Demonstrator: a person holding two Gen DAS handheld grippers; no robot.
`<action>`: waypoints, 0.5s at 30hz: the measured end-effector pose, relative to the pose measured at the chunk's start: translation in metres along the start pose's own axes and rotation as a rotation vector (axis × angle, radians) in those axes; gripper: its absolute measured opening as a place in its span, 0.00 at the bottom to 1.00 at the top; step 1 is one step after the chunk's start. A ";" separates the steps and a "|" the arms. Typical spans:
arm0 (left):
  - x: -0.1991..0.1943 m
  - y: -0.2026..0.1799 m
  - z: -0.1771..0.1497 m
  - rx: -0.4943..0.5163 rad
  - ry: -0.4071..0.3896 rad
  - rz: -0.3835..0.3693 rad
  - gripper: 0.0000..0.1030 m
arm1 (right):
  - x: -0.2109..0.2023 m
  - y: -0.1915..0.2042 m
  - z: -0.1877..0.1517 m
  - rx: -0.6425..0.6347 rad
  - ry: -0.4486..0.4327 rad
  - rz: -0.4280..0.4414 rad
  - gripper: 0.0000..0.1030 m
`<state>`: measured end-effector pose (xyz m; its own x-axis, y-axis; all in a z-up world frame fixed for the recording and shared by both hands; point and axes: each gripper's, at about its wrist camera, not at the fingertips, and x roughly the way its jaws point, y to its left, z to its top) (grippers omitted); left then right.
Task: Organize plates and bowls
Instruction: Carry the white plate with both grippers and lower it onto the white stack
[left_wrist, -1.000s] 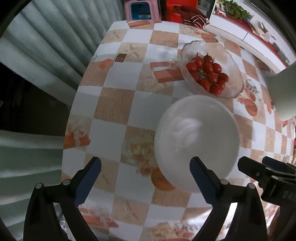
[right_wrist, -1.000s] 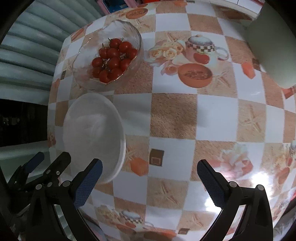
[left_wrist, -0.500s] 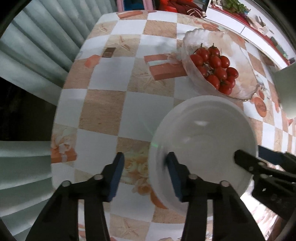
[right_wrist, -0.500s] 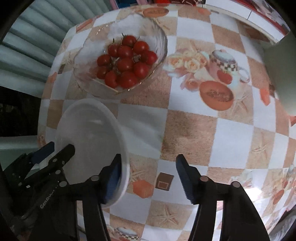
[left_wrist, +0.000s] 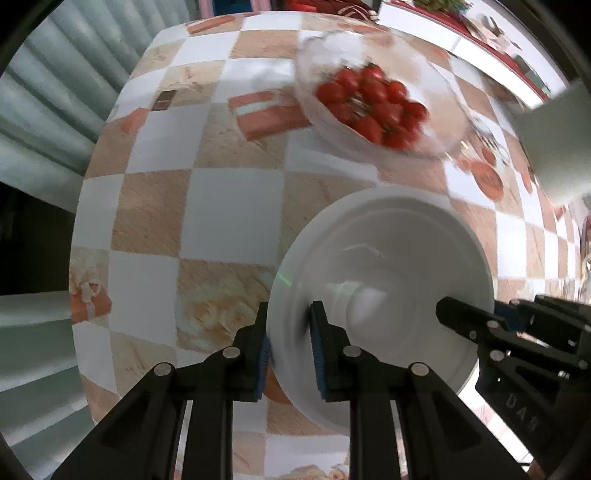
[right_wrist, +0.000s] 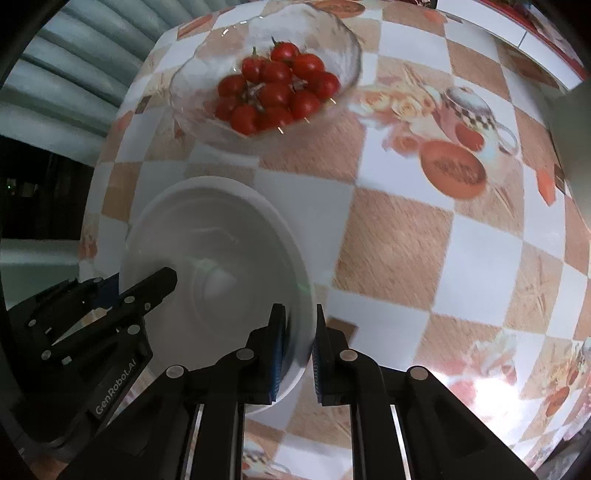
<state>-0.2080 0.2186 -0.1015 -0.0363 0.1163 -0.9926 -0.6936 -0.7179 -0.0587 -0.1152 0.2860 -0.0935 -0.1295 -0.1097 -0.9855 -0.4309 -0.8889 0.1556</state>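
Note:
A white bowl (left_wrist: 388, 258) (right_wrist: 221, 229) sits on the checked tablecloth (left_wrist: 229, 206) (right_wrist: 399, 240). My left gripper (left_wrist: 290, 350) points straight down. Its jaws are closing, and the blue pads press on the bowl's left rim. My right gripper (right_wrist: 298, 347) also points down. Its jaws are closing too, with the pads pressed on the opposite rim. Each gripper shows in the other's view: the right gripper (left_wrist: 480, 325) at the bowl's far side, the left gripper (right_wrist: 147, 291) reaching over the rim. Beyond stands a glass bowl (left_wrist: 317, 62) (right_wrist: 192, 85) of cherry tomatoes (left_wrist: 369, 103) (right_wrist: 273, 92).
A tall white object (left_wrist: 554, 147) (right_wrist: 569, 122) stands at the right edge of both views. The table's edge curves close by on the left, with a ribbed grey wall (left_wrist: 55, 92) past it. Bare cloth lies to the right of the white bowl in the right wrist view.
Both grippers went from wide open to closed on opposite rims of the white bowl. Both sank toward the table, so the bowl looks larger now.

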 end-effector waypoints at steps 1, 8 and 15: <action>0.000 -0.007 -0.006 0.019 0.002 0.002 0.21 | 0.000 -0.002 -0.005 -0.005 0.005 -0.006 0.14; -0.003 -0.063 -0.058 0.124 0.025 -0.017 0.21 | -0.004 -0.032 -0.062 0.011 0.045 -0.030 0.14; -0.004 -0.107 -0.105 0.183 0.058 -0.043 0.22 | -0.007 -0.054 -0.121 0.068 0.076 -0.042 0.14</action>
<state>-0.0581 0.2230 -0.1025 0.0341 0.1002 -0.9944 -0.8131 -0.5758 -0.0859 0.0165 0.2811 -0.1034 -0.0431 -0.1086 -0.9932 -0.4941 -0.8617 0.1156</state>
